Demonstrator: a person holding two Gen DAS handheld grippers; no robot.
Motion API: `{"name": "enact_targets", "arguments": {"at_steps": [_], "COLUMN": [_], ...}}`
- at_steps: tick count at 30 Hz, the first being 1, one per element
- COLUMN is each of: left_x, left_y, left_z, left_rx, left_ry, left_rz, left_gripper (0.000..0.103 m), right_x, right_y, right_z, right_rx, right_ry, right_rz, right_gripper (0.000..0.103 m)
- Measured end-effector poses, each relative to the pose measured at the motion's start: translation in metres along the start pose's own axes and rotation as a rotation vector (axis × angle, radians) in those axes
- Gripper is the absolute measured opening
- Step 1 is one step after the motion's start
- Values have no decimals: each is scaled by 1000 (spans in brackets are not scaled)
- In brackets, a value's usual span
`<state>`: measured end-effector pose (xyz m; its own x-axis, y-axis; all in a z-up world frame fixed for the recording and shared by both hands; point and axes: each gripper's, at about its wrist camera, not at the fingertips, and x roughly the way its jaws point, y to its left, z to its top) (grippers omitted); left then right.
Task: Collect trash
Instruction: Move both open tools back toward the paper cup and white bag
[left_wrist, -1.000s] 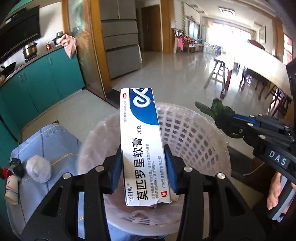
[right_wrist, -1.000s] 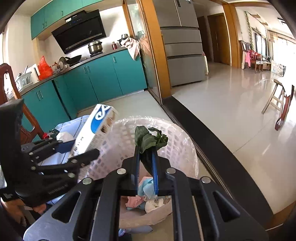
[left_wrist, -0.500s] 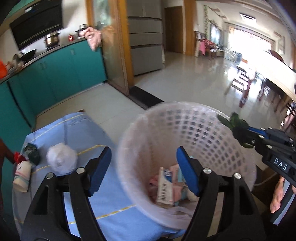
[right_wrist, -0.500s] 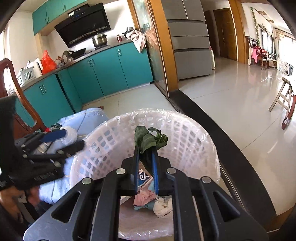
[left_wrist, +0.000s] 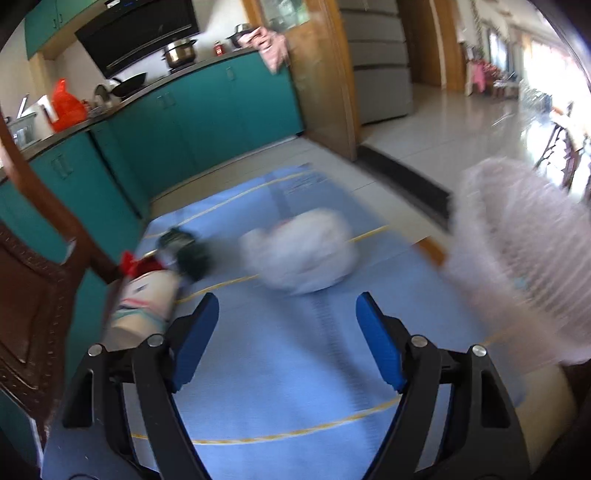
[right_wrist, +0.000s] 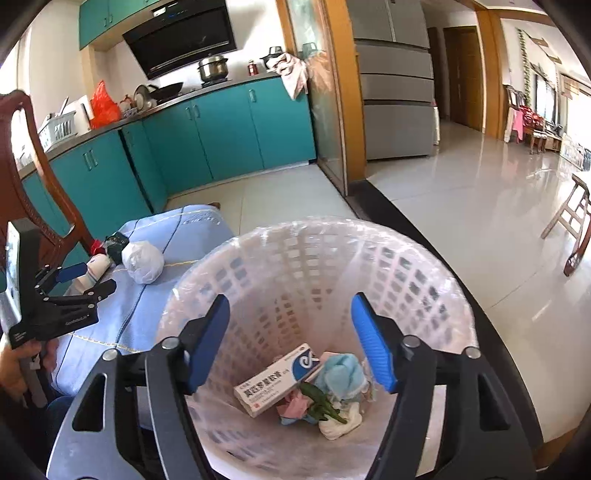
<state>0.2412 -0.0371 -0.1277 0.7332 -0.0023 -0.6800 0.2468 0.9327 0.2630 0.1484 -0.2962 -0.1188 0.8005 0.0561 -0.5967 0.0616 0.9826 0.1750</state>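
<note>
Bare blue cloth (left_wrist: 280, 369) lies open ahead of the left gripper (left_wrist: 286, 341); white wad (left_wrist: 301, 254) and tube (left_wrist: 144, 308) obstruct beyond. Basket (right_wrist: 443, 280) mouth is unobstructed; its wall blocks the right.

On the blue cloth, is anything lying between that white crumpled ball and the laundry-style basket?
No. In the right wrist view, only bare blue cloth separates the white crumpled ball from the basket.
</note>
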Motion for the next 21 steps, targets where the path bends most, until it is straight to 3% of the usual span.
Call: {"name": "enact_targets", "arguments": {"at_steps": [8, 12, 14, 16, 21], "left_x": [38, 60, 71, 71, 67], "left_y": [98, 134, 142, 141, 145], "left_z": [5, 1, -6, -6, -9], "left_rx": [-136, -252, -310, -270, -282], "left_ry": [35, 99, 149, 147, 131], "left_rz": [126, 69, 3, 26, 8], "left_gripper": [82, 85, 85, 85, 85], "right_x": [18, 31, 43, 63, 132], "right_y": [50, 82, 107, 140, 209], "right_z": [8, 22, 33, 43, 56], "right_rx": [-72, -83, -105, -156, -264], "right_ry": [27, 42, 59, 87, 196], "right_rz": [56, 131, 166, 201, 218], "right_gripper": [73, 78, 87, 89, 90]}}
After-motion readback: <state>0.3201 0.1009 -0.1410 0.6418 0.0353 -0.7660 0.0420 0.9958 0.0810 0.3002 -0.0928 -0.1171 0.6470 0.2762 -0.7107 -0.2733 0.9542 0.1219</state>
